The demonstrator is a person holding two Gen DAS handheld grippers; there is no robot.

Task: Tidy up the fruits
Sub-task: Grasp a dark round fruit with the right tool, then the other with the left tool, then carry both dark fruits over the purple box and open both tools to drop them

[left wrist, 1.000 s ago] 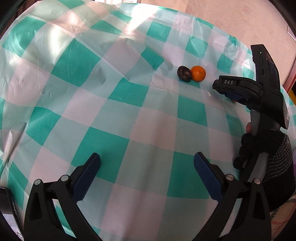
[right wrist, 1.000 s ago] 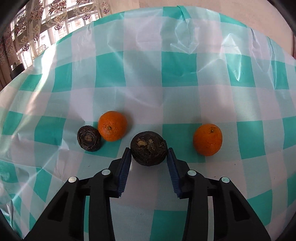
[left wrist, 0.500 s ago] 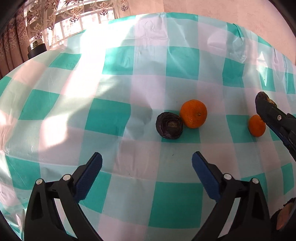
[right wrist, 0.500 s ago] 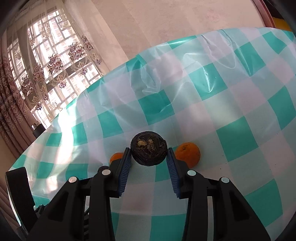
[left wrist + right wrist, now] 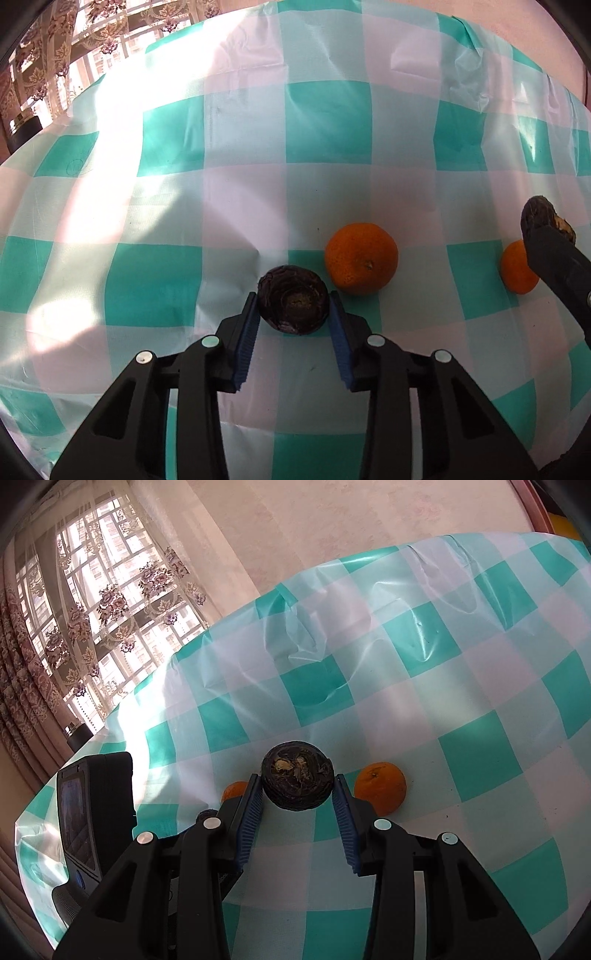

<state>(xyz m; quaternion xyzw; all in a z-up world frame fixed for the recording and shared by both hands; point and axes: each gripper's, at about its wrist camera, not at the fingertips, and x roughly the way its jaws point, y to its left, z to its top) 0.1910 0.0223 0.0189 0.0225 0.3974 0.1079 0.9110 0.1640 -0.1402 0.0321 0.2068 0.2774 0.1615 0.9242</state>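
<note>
My left gripper [image 5: 293, 312] is shut on a dark purple wrinkled fruit [image 5: 293, 304] that rests on the green-and-white checked tablecloth [image 5: 184, 206]. An orange [image 5: 361, 257] lies just right of it. A second orange [image 5: 517, 267] lies farther right, partly behind my right gripper. My right gripper [image 5: 297, 794] is shut on another dark fruit [image 5: 297, 775] and holds it above the cloth. In the right wrist view one orange [image 5: 380, 788] lies right of the fingers and another [image 5: 234, 791] peeks out on the left.
The left gripper's body with its screen [image 5: 94, 812] stands at the left in the right wrist view. A curtained window [image 5: 92, 602] and a beige wall [image 5: 332, 528] lie beyond the table's far edge.
My left gripper has moved forward to the dark fruit by the orange and closed on it. My right gripper has lifted its dark fruit off the cloth and tilted upward.
</note>
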